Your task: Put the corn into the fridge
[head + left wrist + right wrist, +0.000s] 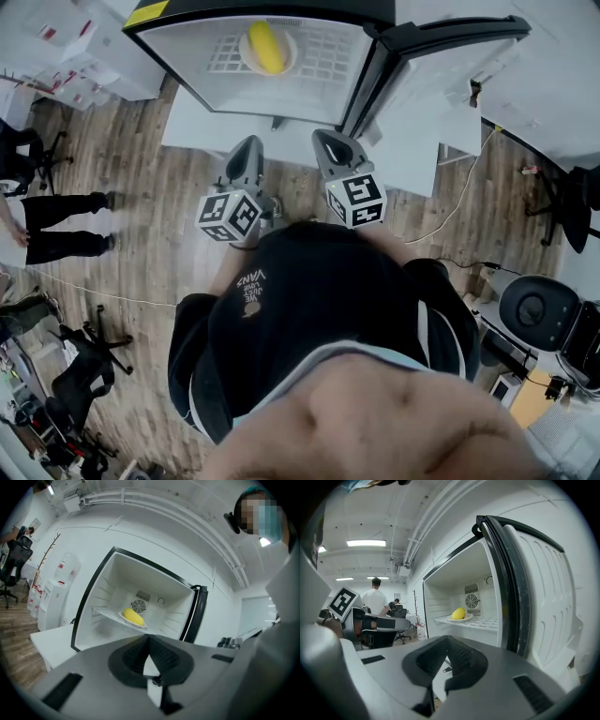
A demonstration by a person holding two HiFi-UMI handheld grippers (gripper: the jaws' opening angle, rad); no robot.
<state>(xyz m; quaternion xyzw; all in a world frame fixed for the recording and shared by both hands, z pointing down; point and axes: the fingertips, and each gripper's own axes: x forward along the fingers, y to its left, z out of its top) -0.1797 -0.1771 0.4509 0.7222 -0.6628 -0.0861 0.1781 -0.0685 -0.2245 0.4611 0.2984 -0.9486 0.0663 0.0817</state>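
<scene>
The yellow corn (265, 45) lies on a white plate (283, 62) on the wire shelf inside the open fridge (187, 56). It also shows in the left gripper view as corn (134, 617) and in the right gripper view as corn (459, 613). The fridge door (441, 56) stands swung out to the right. My left gripper (246, 150) and right gripper (330, 145) are side by side in front of the fridge, well short of the shelf. The left gripper (148, 641) and the right gripper (447, 641) are both shut with nothing between the pads.
The fridge rests on a white platform (202, 127) over a wooden floor. A person's legs (56, 225) stand at the left, and another person (375, 597) is farther off. Office chairs (544, 314) and a cable (459, 202) lie at the right.
</scene>
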